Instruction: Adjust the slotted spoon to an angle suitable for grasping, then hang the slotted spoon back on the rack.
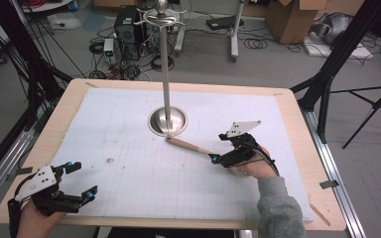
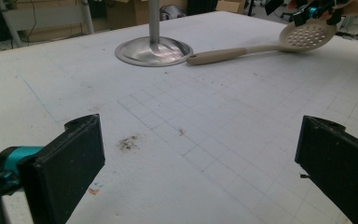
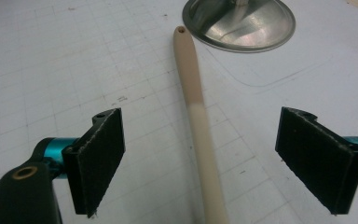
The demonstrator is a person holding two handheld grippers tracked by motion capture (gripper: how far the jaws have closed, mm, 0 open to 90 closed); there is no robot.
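The slotted spoon [image 2: 307,35] is beige, its handle tan toward the tip; the stand's base [image 1: 167,121] is shiny silver; the surface [image 1: 129,163] is white with a faint grey grid and pale wooden edging; claw pads [image 3: 100,158] are black, with teal fittings

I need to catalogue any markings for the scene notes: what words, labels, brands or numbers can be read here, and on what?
None can be read.
The slotted spoon, stand base and both grippers carry no visible lettering.
The white mat bears only a faint printed grid.
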